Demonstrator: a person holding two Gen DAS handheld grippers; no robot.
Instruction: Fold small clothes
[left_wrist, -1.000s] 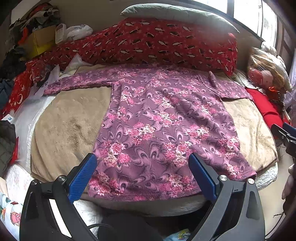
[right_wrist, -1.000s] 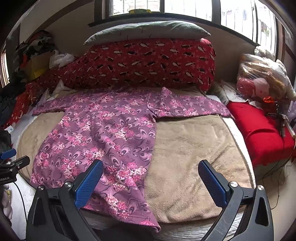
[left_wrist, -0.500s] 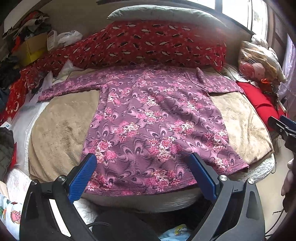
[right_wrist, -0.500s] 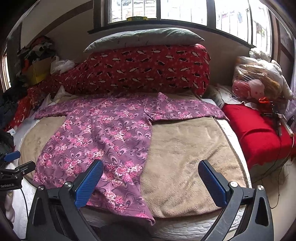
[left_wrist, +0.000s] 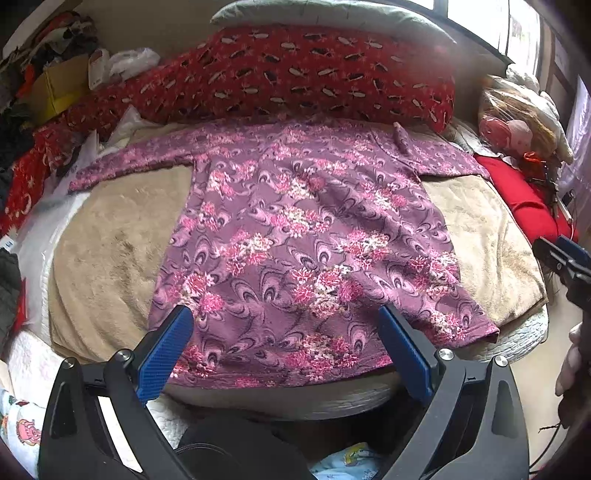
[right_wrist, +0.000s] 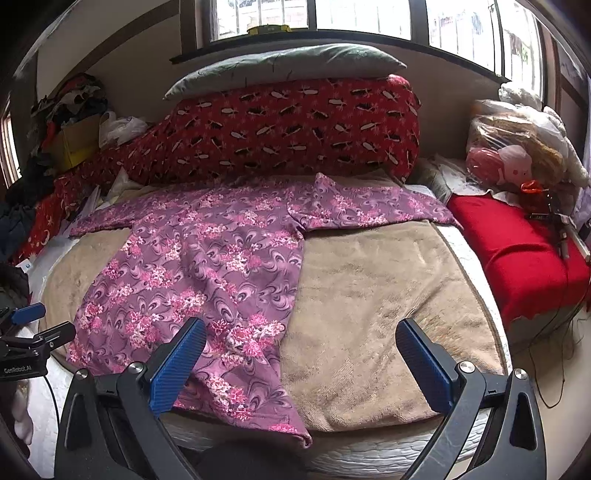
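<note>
A purple floral long-sleeved top (left_wrist: 295, 236) (right_wrist: 207, 258) lies flat on a tan blanket (left_wrist: 110, 251) (right_wrist: 376, 295), sleeves spread toward the pillows, hem at the near bed edge. My left gripper (left_wrist: 284, 350) hangs open just short of the hem, nothing between its blue pads. In the right wrist view my right gripper (right_wrist: 299, 358) is open too, over the top's right hem corner and bare blanket. Each gripper shows at the edge of the other's view: the right one (left_wrist: 565, 258), the left one (right_wrist: 29, 328).
A long red patterned bolster (right_wrist: 288, 129) with a grey pillow (right_wrist: 288, 62) on it runs along the back. A red cushion (right_wrist: 517, 251) and bagged soft toys (right_wrist: 517, 147) sit at the right. Clothes and a box (left_wrist: 55, 88) pile up at the back left. Floor lies below the mattress edge.
Both grippers have drawn back and risen slightly, so the top and bed sit lower and further off in view. The top has not moved. Both grippers stay open.
</note>
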